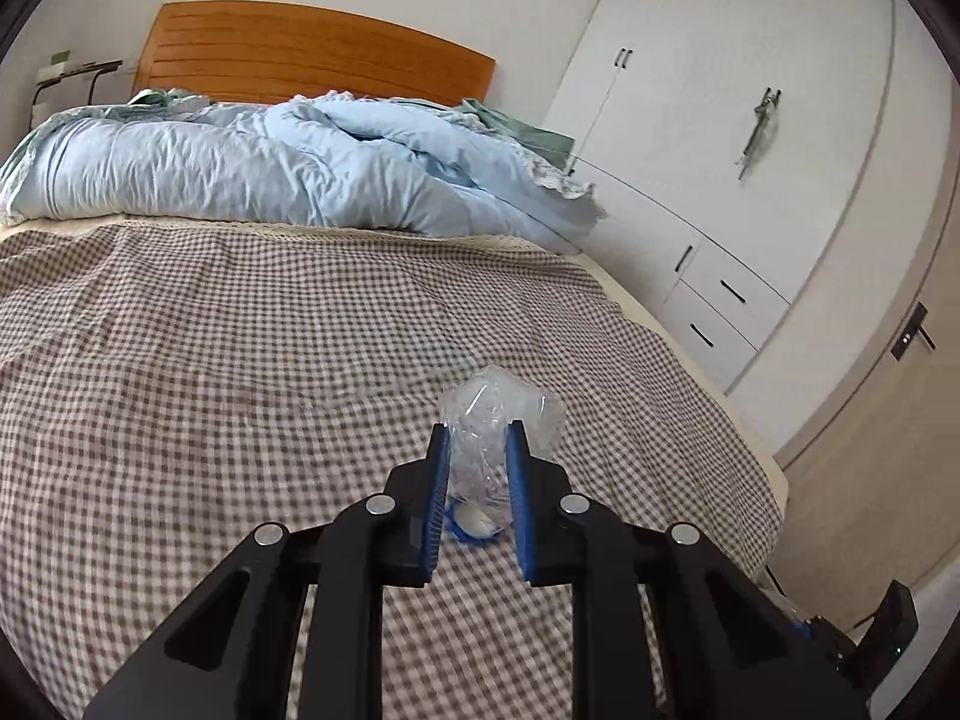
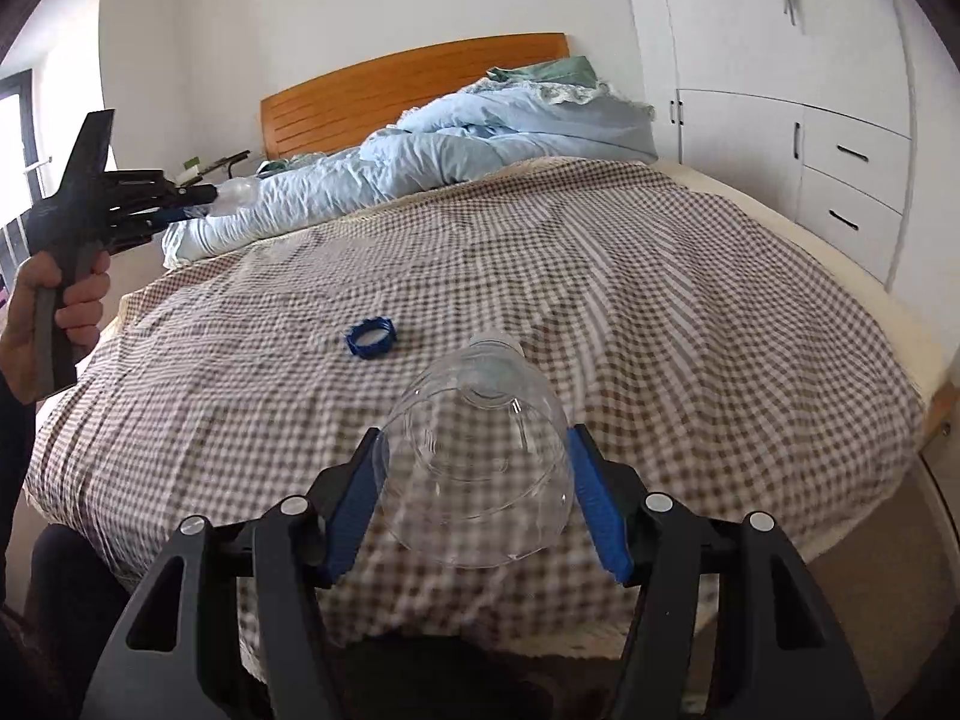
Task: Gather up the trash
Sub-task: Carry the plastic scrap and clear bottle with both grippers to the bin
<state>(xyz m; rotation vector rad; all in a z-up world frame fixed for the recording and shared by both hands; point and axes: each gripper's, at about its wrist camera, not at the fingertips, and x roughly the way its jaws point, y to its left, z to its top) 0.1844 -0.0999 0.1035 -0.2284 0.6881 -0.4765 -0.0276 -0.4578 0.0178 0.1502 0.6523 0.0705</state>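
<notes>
My left gripper (image 1: 477,429) is shut on a crumpled clear plastic bottle (image 1: 501,414), held up above the checked bedspread (image 1: 240,360). Low between its blue pads (image 1: 435,498) a blue ring with a white bit shows; I cannot tell whether it belongs to the bottle. In the right wrist view a hand (image 2: 72,306) holds this left gripper (image 2: 207,201) at the left, raised over the bed. My right gripper (image 2: 477,432) is shut on the cut-off top half of a clear bottle (image 2: 480,480), neck pointing away. A loose blue cap ring (image 2: 372,337) lies on the bedspread (image 2: 660,300) just beyond.
A rumpled light blue duvet (image 1: 270,162) is heaped at the head of the bed below a wooden headboard (image 1: 312,54). White wardrobe doors and drawers (image 1: 720,150) line the right wall, close to the bed's edge. A small side table (image 1: 66,75) stands at the far left.
</notes>
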